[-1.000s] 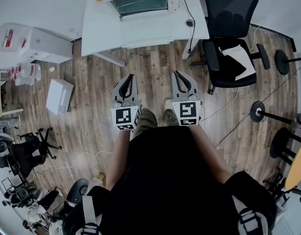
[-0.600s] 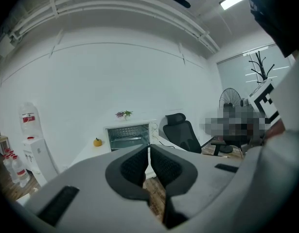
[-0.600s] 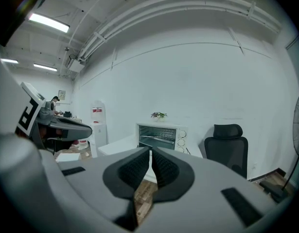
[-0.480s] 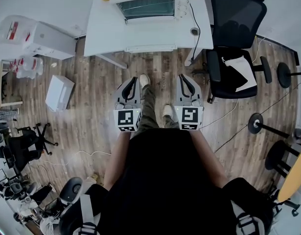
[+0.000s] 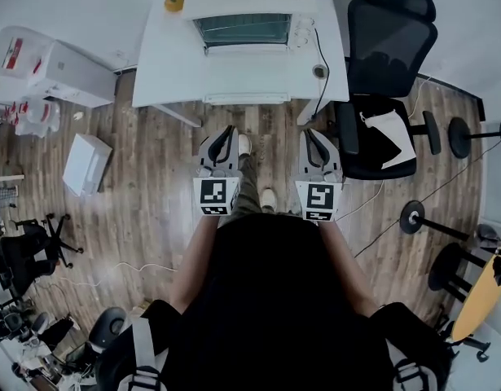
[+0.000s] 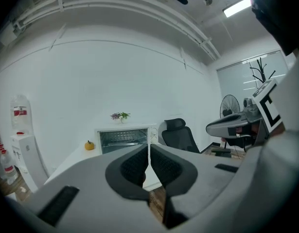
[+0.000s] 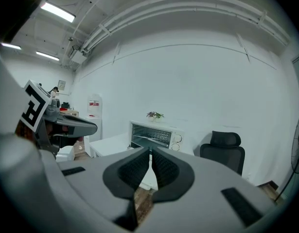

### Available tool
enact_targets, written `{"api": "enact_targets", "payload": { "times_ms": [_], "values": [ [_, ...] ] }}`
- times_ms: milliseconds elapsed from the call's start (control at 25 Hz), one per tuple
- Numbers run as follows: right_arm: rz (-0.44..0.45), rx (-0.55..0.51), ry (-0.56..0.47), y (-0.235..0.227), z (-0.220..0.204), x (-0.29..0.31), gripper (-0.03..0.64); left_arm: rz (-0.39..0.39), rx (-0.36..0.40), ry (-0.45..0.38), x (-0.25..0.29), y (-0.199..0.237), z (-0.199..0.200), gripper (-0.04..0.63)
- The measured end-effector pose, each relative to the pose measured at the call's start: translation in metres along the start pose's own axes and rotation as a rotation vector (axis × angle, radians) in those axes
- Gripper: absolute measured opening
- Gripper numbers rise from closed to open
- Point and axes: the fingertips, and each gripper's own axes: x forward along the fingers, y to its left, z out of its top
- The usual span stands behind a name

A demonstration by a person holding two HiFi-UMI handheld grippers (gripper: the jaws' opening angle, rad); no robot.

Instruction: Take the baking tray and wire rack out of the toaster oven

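Neither hand-held gripper holds anything: the left hand-held gripper [image 5: 227, 130] has its jaws pressed together with nothing between them, and the right hand-held gripper [image 5: 309, 134] is closed just the same. I see the two held side by side, apart from each other, over the wooden floor [image 5: 152, 161], both pointing toward the white bench [image 5: 173, 68] but short of it. The toaster oven [image 5: 246, 29] sits at the back of that bench with its front facing me. Inside it thin metal bars show, the wire rack [image 7: 150, 137]; anything beneath it is too small for me to tell. A small potted plant [image 6: 120, 116] stands on top of the oven, and a small orange thing [image 5: 174, 2] sits on the bench near its left side. A black cable [image 5: 321, 43] runs down the bench at the oven's right, and a black office chair [image 5: 388, 47] stands just beside the bench on that side.
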Motion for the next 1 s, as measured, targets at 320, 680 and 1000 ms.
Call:
{"api": "enact_targets", "payload": {
  "times_ms": [320,680,1000],
  "values": [
    [0.016,-0.013,0.013,0.002,0.011,0.050,0.037,-0.057,0.027,0.010,0.040,0.013,0.002,0.035],
    [0.042,0.000,0.063,0.003,0.020,0.120,0.037,-0.101,0.021,0.028,0.095,0.047,0.008,0.035],
    [0.056,-0.069,0.120,0.009,0.022,0.171,0.037,-0.139,0.033,0.057,0.137,0.073,-0.002,0.035]
  ]
}}
